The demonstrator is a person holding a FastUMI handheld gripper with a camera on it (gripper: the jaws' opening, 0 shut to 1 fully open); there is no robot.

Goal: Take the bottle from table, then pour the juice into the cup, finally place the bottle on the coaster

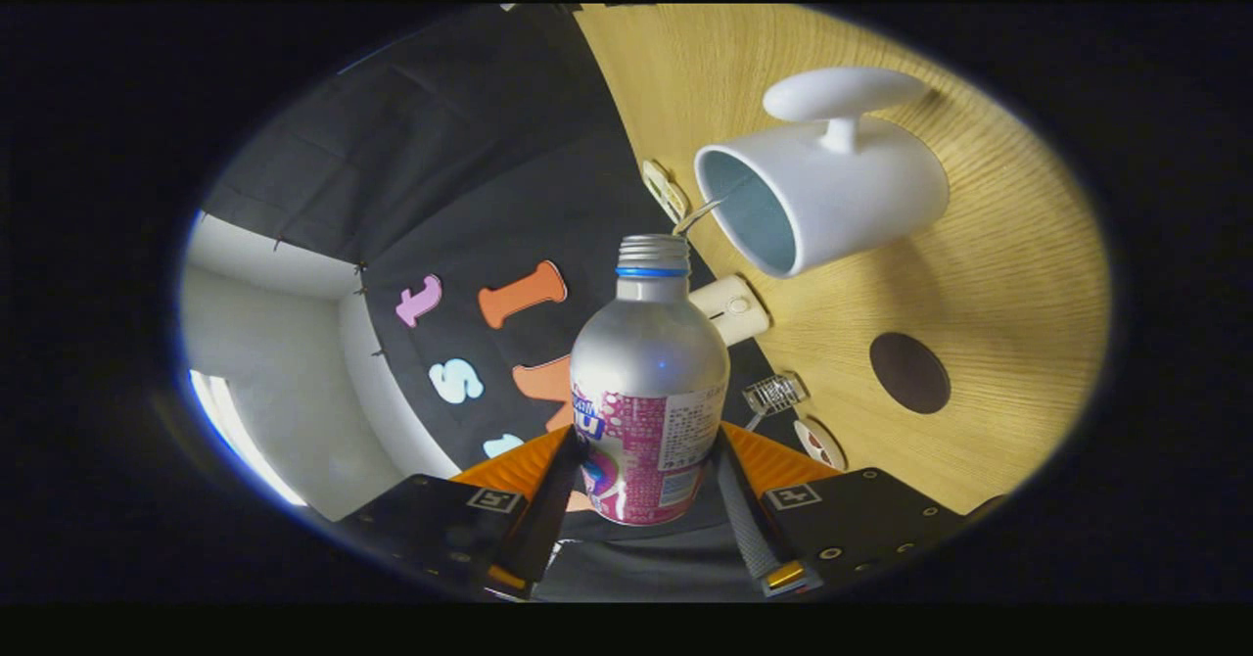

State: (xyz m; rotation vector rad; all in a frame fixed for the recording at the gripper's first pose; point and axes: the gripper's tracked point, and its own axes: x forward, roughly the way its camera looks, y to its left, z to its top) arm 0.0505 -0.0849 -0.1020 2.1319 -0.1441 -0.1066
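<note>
one silver bottle [648, 382], uncapped, gripper [646, 480] clamping

The bottle [648, 382] is hiding its own lower end: its base is dropping out of sight between the fingers [749, 519], whose inner faces are covering both flanks of the label, so the print there is being cut short and is too small to make out. The bottle's shoulder is masking part of a pale block [734, 308] lying on the tabletop [998, 274] behind it. Whether any liquid is passing from the bottle's open neck cannot be told. The cup [832, 191] is showing only a shadowed slice of its inside, so any contents are unclear. Small objects near the tabletop's edge, a mesh-like piece [775, 393] and a round disc [820, 443], are too small to identify.
</note>
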